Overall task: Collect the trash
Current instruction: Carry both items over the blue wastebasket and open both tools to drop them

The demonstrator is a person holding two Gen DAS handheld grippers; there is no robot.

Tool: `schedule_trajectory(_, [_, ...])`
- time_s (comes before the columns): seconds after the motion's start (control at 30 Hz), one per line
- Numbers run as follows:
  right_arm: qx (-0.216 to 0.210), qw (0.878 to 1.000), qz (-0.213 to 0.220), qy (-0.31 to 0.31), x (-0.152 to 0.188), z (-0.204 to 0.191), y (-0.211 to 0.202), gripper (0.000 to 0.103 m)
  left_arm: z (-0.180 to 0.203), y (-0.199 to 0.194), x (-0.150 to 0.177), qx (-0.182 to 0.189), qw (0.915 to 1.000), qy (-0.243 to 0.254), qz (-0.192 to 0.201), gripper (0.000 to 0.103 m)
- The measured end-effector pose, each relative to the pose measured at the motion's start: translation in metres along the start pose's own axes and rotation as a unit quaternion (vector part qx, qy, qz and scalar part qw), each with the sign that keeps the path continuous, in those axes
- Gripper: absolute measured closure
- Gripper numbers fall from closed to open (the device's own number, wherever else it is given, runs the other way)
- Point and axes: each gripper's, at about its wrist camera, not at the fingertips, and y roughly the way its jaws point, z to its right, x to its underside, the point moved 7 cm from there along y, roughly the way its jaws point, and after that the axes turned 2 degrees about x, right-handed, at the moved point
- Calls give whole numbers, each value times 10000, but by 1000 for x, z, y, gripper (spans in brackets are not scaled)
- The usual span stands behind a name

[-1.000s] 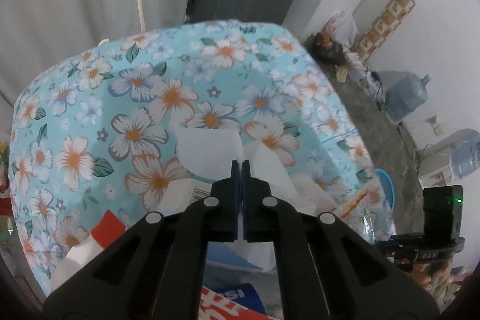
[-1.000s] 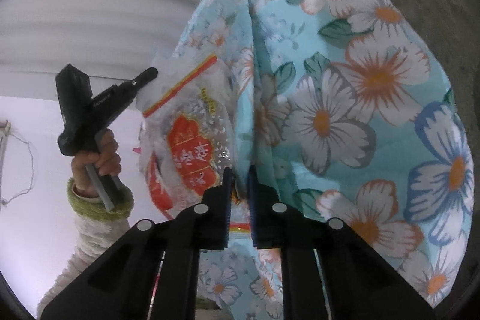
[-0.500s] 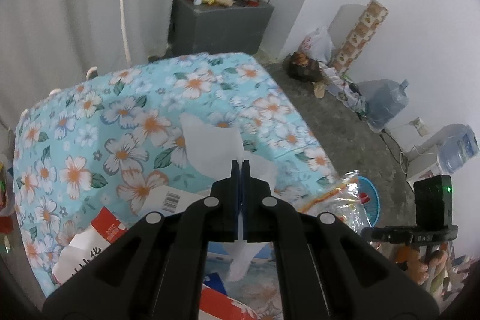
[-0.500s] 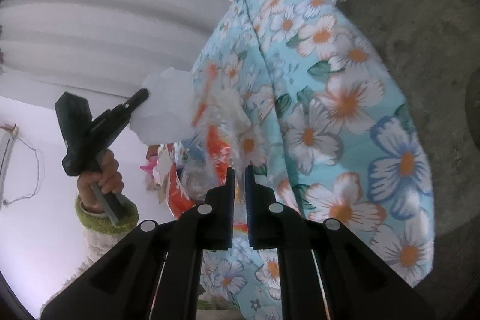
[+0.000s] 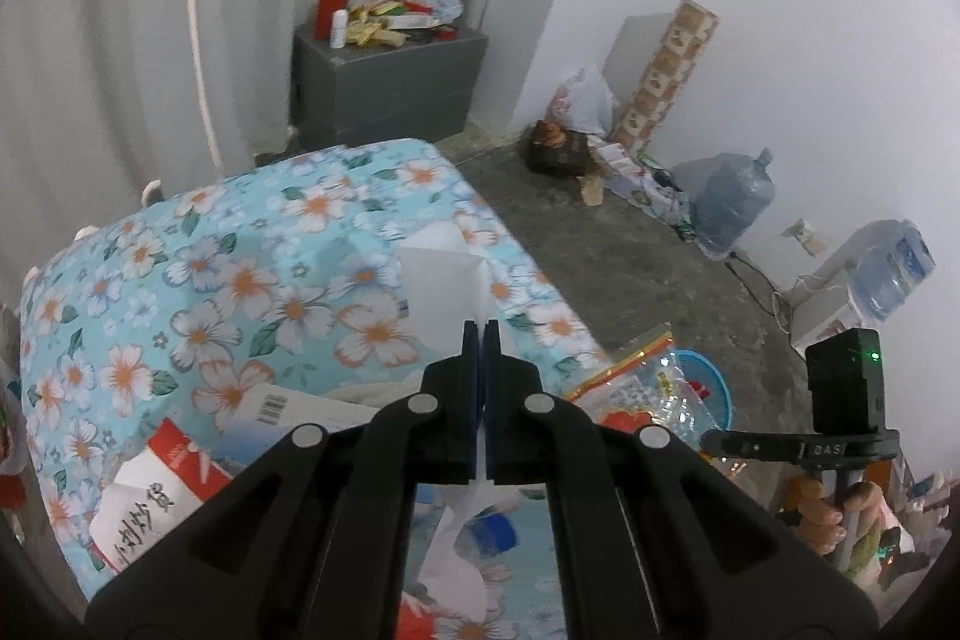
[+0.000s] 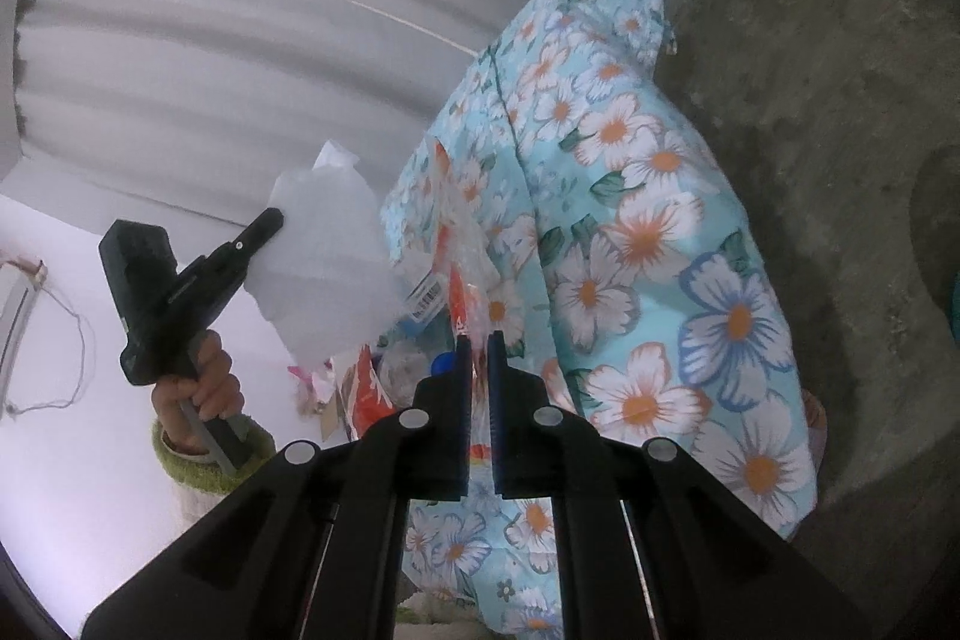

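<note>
Tissue pinched in left claw, above floral tablecloth.

A table draped in a light-blue floral cloth stood on a rough grey concrete floor. On the cloth near its close edge lay a red-and-white printed packet, a white wrapper with a barcode and a blue bottle cap. A blue basin sat on the floor beside the table.
</note>
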Motion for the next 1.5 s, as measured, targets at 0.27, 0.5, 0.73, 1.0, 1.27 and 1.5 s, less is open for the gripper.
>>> schedule_trajectory(0.27, [-17, 9986, 461, 242, 2, 23, -38, 98, 59, 17, -1, 390, 9986, 340, -93, 103])
schedule_trajectory(0.5, [52, 9922, 1098, 581, 0, 59, -92, 98, 136, 44, -2, 875, 9931, 735, -259, 103])
schedule_trajectory(0.73, [127, 9766, 1864, 1070, 5, 105, -154, 98, 231, 79, 1, 1353, 9807, 1315, -519, 103])
schedule_trajectory(1.0, [234, 9516, 2544, 1707, 15, 171, -208, 98, 323, 133, 24, 1565, 9654, 1917, -826, 103])
schedule_trajectory(1.27, [1068, 9172, 2876, 2542, 29, 263, -225, 98, 389, 213, 63, 1520, 9516, 2353, -1264, 103])
schedule_trajectory(1.5, [1606, 8855, 2888, 3267, 39, 335, -222, 98, 429, 294, 98, 1481, 9387, 2551, -1787, 103])
